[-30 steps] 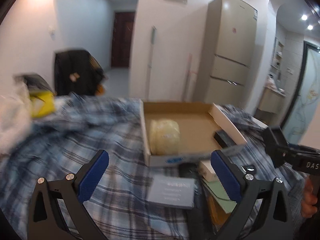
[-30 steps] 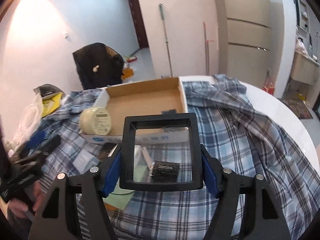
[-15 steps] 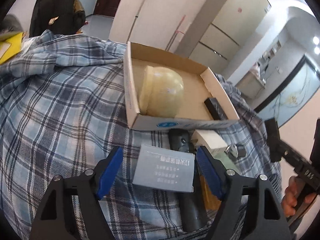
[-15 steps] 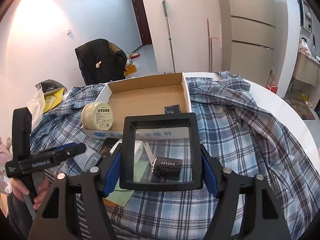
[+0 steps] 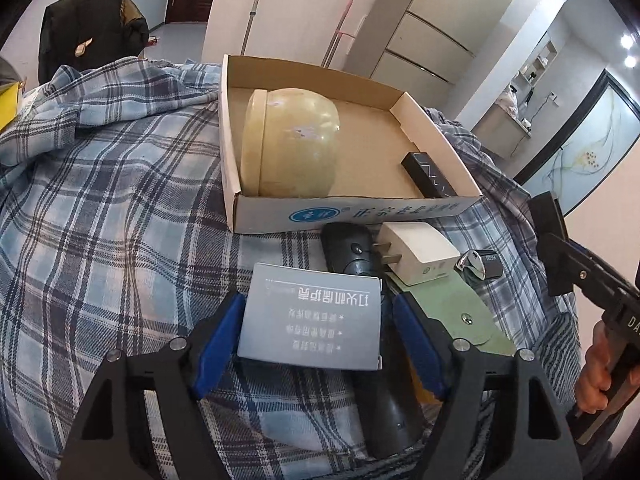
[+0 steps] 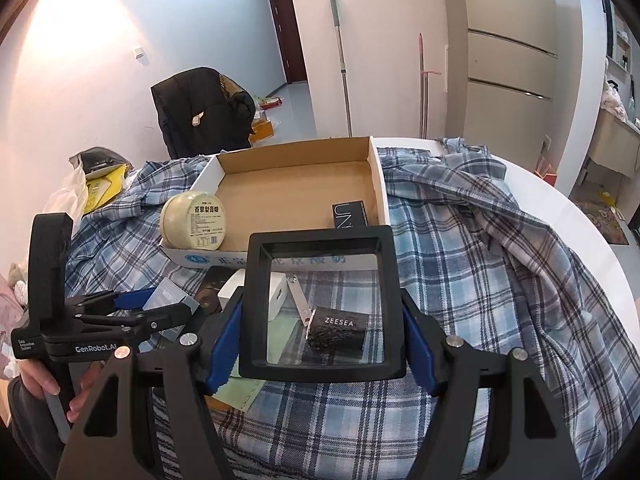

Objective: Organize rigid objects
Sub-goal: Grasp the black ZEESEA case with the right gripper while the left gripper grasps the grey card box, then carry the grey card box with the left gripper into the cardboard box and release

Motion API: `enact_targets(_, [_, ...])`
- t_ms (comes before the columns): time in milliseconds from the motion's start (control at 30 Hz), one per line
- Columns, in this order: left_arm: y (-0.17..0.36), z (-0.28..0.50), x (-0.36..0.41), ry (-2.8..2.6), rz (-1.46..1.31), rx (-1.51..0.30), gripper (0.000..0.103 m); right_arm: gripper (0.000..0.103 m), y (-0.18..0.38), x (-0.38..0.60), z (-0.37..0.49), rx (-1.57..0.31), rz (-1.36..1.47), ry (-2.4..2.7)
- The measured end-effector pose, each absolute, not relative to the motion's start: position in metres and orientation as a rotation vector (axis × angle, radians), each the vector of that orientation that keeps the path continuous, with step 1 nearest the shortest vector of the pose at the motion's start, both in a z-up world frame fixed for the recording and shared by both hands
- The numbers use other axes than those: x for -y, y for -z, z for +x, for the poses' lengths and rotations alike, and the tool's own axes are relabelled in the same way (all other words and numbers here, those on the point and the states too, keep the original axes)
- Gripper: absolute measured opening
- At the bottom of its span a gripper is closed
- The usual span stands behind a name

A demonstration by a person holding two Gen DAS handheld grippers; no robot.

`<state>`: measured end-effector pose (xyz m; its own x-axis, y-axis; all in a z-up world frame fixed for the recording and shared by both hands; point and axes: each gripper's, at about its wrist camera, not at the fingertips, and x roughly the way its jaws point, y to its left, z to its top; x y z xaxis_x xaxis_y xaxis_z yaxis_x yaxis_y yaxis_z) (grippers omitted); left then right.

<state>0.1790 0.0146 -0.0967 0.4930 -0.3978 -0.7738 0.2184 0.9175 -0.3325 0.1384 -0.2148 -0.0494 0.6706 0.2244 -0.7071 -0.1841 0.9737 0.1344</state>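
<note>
**Operator A:** Report the container ahead of the left gripper [image 5: 316,332].

**Operator B:** An open cardboard box [image 5: 436,128] lies directly ahead of the jaws on the plaid cloth [image 5: 100,220]. It holds two items: a pale round jar [image 5: 292,140] on its side in the near left corner, and a slim black carton [image 5: 430,174] along the right wall. In the right wrist view the jar's lid label [image 6: 208,224] carries Chinese print, and the black carton [image 6: 350,214] shows the letters "UN". The box's near wall bears a blue round logo and blue Chinese characters.

**Operator A:** State of the left tool?

**Operator B:** Its jaws have just been closing. A grey card box [image 5: 312,320] with white Chinese text sits between the blue pads. The left pad is at the box's edge; a narrow gap shows at the right pad, so a firm grip cannot be confirmed. The box rests partly on a black remote-like device [image 5: 352,252] just ahead.

**Operator A:** And the right gripper [image 6: 320,344]?

**Operator B:** It is clamped on a square black frame [image 6: 320,304] with a clear centre, pads pressing both sides. Through the frame, a black item marked "ZEESEA" [image 6: 338,334] lies on the cloth. Ahead and left of the jaws are a white plug adapter [image 6: 276,296] and a pale green pouch [image 6: 244,388]. The left tool's body reads "GenRobot.AI".
</note>
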Motion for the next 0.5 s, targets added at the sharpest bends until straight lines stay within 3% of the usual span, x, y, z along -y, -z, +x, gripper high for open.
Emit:
enact_targets(33, [0.096,0.178,-0.015,0.375,-0.199,-0.988,0.067,0.069,0.049,0.215,0.138,-0.802,0.052,-0.229])
enact_targets(200, [0.088,0.171,-0.015,0.320,-0.163,-0.937,0.067,0.069,0.051,0.214,0.139,-0.810,0.048,-0.227])
enact_targets(500, [0.030,0.119,0.013,0.182,0.078,-0.607,0.067,0.069,0.049,0.219,0.139,-0.797,0.055,-0.211])
